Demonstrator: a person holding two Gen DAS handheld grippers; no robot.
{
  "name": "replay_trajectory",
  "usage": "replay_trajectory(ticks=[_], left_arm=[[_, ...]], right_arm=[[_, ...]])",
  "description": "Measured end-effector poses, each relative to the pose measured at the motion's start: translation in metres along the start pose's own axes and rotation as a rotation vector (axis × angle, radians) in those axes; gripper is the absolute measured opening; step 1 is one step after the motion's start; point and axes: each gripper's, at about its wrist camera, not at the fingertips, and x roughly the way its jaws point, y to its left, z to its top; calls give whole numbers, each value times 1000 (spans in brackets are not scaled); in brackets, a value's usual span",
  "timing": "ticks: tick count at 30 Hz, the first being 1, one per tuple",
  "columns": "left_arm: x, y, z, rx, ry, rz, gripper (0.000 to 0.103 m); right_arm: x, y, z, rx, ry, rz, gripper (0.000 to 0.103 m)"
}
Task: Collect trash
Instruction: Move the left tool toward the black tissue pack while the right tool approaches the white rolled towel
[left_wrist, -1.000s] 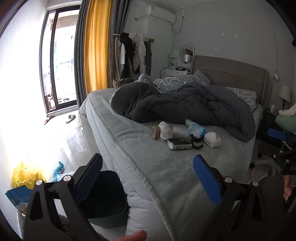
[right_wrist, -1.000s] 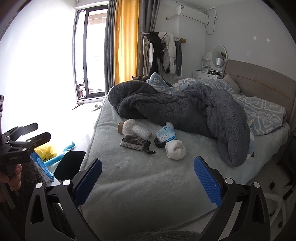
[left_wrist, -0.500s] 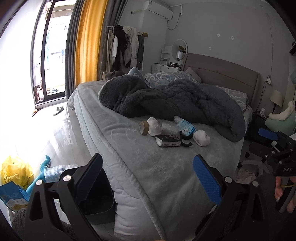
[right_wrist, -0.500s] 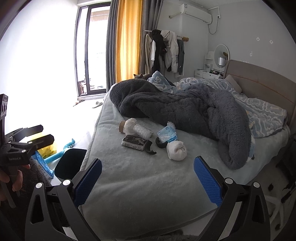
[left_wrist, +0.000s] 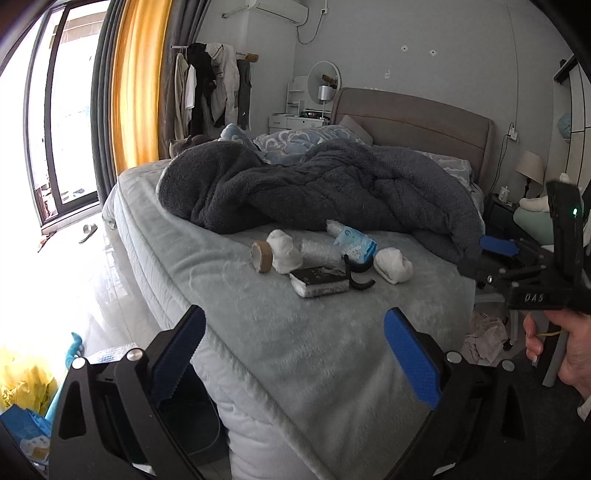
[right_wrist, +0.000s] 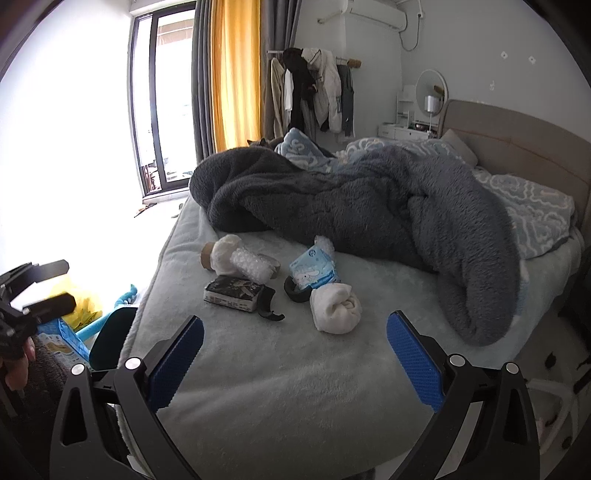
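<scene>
On the pale green bed (right_wrist: 258, 373), near its foot edge, lies the clutter you are after. A brown cardboard tube (left_wrist: 261, 256) sits nearest the window-side edge of the bed, touching a crumpled white wad (left_wrist: 283, 250). Just beside that wad lies a roll of bubble wrap (right_wrist: 253, 264). A dark packet (right_wrist: 232, 291) lies closer to the foot edge, with a curved black plastic piece (right_wrist: 268, 302) against its end. A blue and white tissue pack (right_wrist: 313, 270) rests partly on a black ring (right_wrist: 295, 292), and a rolled white cloth (right_wrist: 335, 309) touches that ring on the side toward the foot edge. A second bit of bubble wrap (right_wrist: 323, 243) pokes out at the rim of the grey blanket (right_wrist: 388, 206), which is heaped across the middle of the bed.

Your left gripper (left_wrist: 293, 360) hangs off the bed's foot corner with its blue pads wide apart and nothing between them. Below it on the floor, against that corner, stands a dark bin (left_wrist: 192, 417). Your right gripper (right_wrist: 295, 363) hovers above the foot edge, jaws likewise spread and empty, aimed toward the rolled white cloth but well apart from it.

Your hand (left_wrist: 561, 350) shows at the right side of the left wrist view, holding the other tool. A yellow bag (right_wrist: 83, 302) sits on the floor by the window.
</scene>
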Motion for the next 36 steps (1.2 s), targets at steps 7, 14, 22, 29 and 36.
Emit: replay_trajectory(ticks=[7,14,22,29,36], left_arm=[[34,13,12,-51,1,-54,89],[87,8,12,-38,84,-105,86],[128,-12,11,-21,150,-143,86],[160,-20,7,-47,217,-122,86],[185,-20,3,-84,264,-95,86]], right_arm=[[34,-21,-3,22,57,22,100],[67,-35,3,36,98,80,95],[97,-52,7,59,159,117,85],[122,-62,7,76,187,142,85],[139,-78,3,117,214,162,85]])
